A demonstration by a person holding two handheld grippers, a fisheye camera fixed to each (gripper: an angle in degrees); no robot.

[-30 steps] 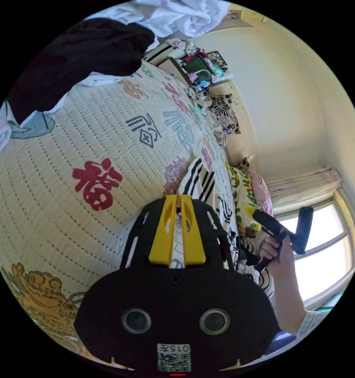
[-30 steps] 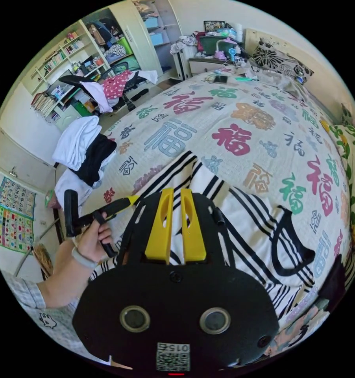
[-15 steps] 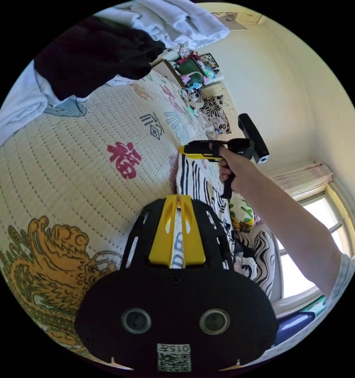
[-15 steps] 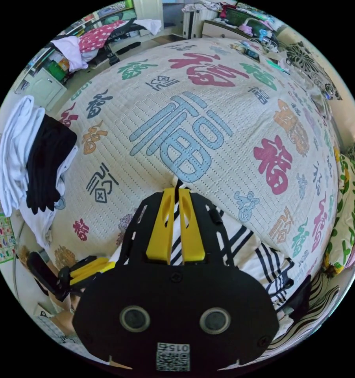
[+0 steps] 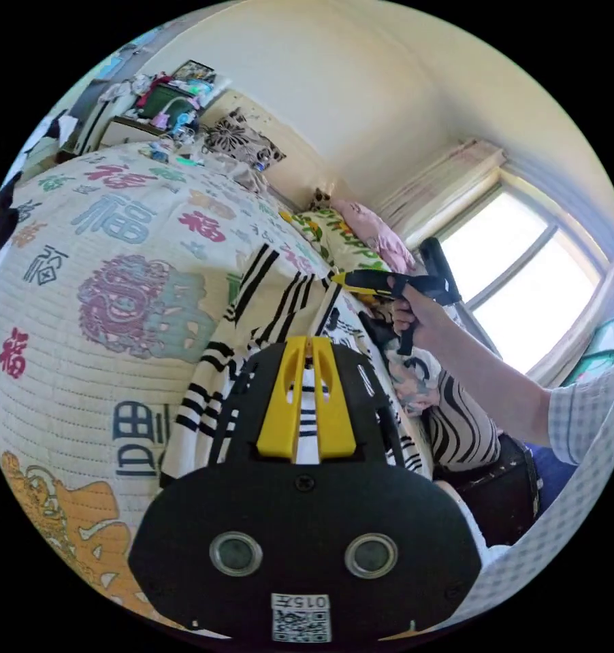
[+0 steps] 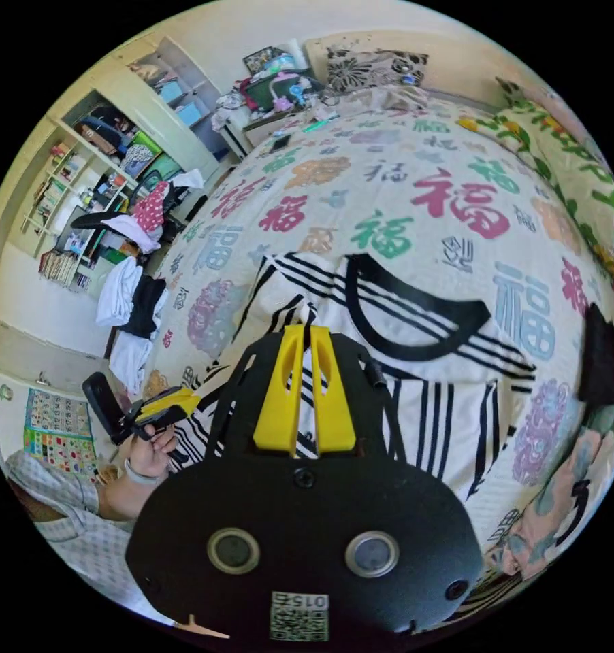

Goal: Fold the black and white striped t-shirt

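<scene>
The black and white striped t-shirt [image 6: 416, 354] lies on the bed's quilt [image 6: 389, 183], black collar toward the quilt's middle. The left gripper [image 5: 310, 340] pinches a striped fold between its closed fingers. The right gripper [image 6: 305, 332] also clamps striped cloth, fingers together. A clothes pile [image 6: 133, 306] sits at the quilt's edge.

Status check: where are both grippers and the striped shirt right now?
Left gripper shut on striped t-shirt. Right gripper shut on it too. Shirt partly lifted over the bedspread, collar showing. Nothing on the shirt.
</scene>
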